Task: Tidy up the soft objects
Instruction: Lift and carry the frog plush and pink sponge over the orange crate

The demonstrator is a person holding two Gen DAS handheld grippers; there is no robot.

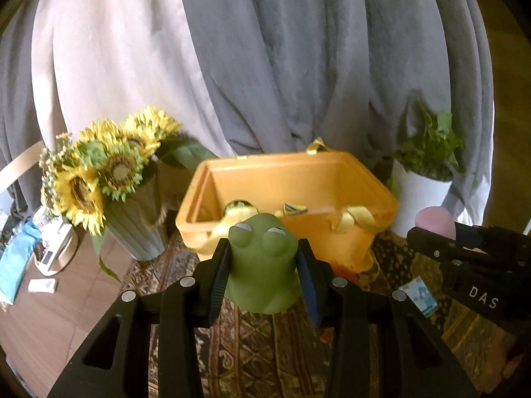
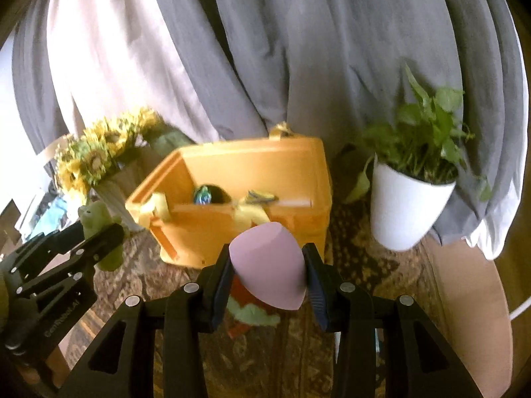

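Two hand-held grippers above a tabletop covered by a dark patterned cloth [image 1: 265, 358]. The left gripper [image 1: 264, 265] has its jaws clenched on a green frog-shaped soft toy [image 1: 262, 265], held upright by its sides with its bulging eyes uppermost; in the right wrist view the same toy [image 2: 99, 229] appears at the left edge, clear of the cloth. The right gripper [image 2: 269, 275] has its jaws clenched on a pink teardrop-shaped sponge [image 2: 268, 265], gripped across its wide body with the pointed end tilted down to the right; in the left wrist view only its rounded pink top [image 1: 434, 220] shows above the black fingers.

Just beyond both grippers stands an open orange box [image 1: 365, 192] with yellow ribbon [image 1: 356, 217] draped over its near rim; a few small objects lie inside, too blurred to name. Left of the box is a ribbed vase of artificial sunflowers [image 1: 109, 165]; right of it, a leafy plant in a white pot [image 2: 405, 205]. Grey and white curtains [image 1: 265, 49] hang behind. A small blue-printed packet [image 1: 419, 293] lies on the cloth near the right gripper.
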